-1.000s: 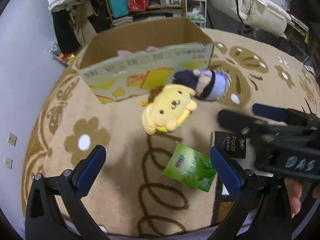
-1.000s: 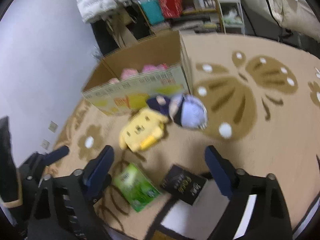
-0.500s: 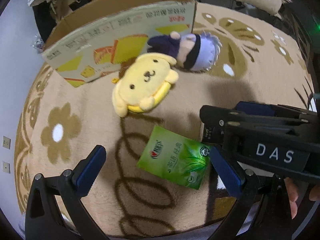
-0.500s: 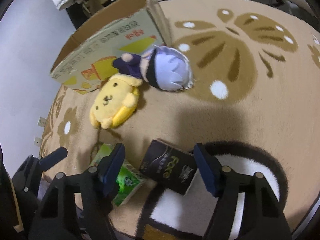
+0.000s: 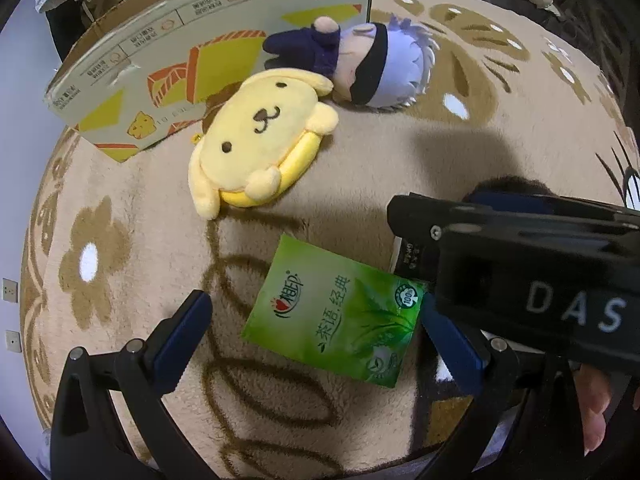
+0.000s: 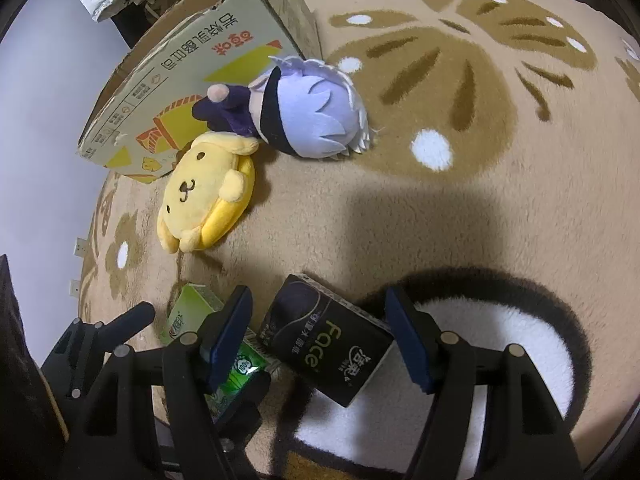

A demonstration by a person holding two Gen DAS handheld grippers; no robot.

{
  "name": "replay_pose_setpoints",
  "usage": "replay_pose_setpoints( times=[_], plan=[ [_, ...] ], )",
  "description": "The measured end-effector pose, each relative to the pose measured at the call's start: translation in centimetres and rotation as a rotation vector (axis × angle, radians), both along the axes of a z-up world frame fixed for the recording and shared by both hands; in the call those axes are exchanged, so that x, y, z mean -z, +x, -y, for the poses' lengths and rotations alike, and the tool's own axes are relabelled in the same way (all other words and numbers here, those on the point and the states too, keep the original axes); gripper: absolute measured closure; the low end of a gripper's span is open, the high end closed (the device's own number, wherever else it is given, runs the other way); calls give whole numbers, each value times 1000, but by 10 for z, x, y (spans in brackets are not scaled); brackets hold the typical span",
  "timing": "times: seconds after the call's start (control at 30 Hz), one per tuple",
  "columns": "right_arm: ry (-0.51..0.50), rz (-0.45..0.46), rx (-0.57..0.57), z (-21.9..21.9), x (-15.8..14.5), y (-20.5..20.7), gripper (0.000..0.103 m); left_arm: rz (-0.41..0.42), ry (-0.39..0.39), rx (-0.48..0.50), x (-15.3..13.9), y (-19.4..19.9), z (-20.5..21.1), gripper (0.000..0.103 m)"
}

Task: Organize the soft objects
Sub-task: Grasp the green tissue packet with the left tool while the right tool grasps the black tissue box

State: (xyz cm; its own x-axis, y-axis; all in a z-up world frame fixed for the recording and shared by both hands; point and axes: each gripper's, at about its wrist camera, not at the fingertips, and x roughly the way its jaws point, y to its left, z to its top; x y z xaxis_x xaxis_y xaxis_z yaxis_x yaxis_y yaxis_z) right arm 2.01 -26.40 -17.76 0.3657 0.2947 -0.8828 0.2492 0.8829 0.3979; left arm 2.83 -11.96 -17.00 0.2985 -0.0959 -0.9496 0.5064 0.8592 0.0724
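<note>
We see the left gripper spread wide astride the green tissue pack, and the right gripper, likewise spread, straddling the black pack, apparently untouched, both on the rug

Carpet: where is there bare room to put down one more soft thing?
Bare carpet lies right of the purple-haired doll and beyond the black tissue pack. It is crowded near the cardboard box, around the yellow dog plush and green tissue pack.

A yellow dog plush lies against the printed cardboard box; the green tissue pack sits nearer, left of the black tissue pack.
</note>
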Motion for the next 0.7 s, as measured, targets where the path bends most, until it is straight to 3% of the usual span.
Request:
replay_pose_setpoints(
  times=[0.3, 0.53, 0.7],
  plan=[
    [-3, -4, 0, 2, -1, -1, 30, 30, 41, 3, 8, 0, 6, 2],
    [-18, -14, -8, -3, 1, 2, 30, 1, 33, -9, 14, 5, 1, 29],
    [-8, -17, 1, -2, 2, 3, 30, 14, 28, -6, 13, 4, 1, 30]
  ],
)
